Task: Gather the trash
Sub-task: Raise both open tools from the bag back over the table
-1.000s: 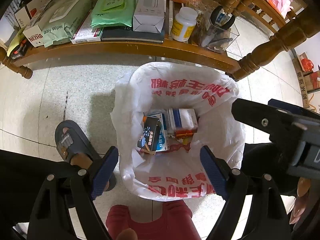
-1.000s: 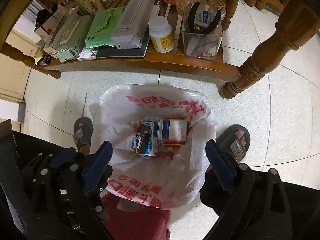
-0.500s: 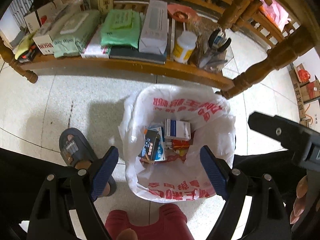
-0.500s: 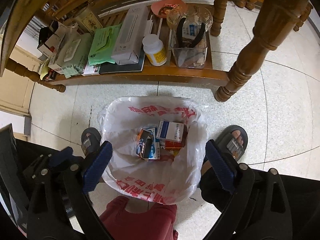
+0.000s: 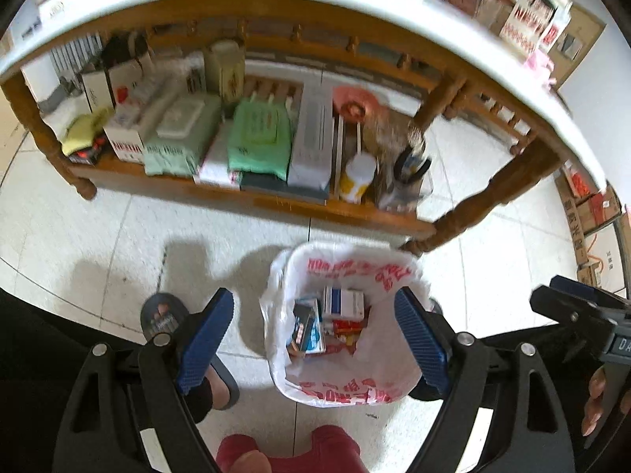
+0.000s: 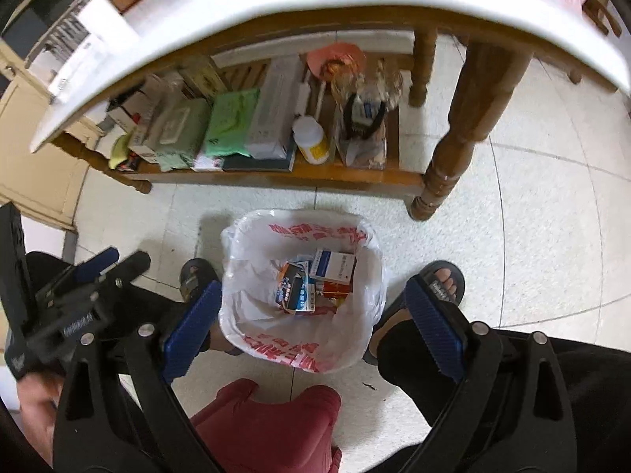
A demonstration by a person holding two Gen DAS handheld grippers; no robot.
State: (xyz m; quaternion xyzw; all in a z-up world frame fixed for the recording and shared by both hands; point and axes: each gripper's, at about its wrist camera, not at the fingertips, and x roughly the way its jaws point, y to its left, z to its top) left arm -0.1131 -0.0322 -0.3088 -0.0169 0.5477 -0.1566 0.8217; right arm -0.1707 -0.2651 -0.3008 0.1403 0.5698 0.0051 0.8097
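Both my tongs have risen; the lined bin (image 5: 343, 390) looks smaller below.
Left tongs (image 5: 315, 339) and right tongs (image 6: 311, 327) gape empty; cartons (image 6: 311, 276) lie inside, red bag lettering unreadable.

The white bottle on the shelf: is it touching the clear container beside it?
Cannot tell. In the right wrist view the white bottle and clear container look adjacent, but blur hides any gap.

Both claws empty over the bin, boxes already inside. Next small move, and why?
Probably swing up toward the white tabletop to look for more trash. The left claw and right claw are open and hold nothing, and the boxes already lie in the lined bin.
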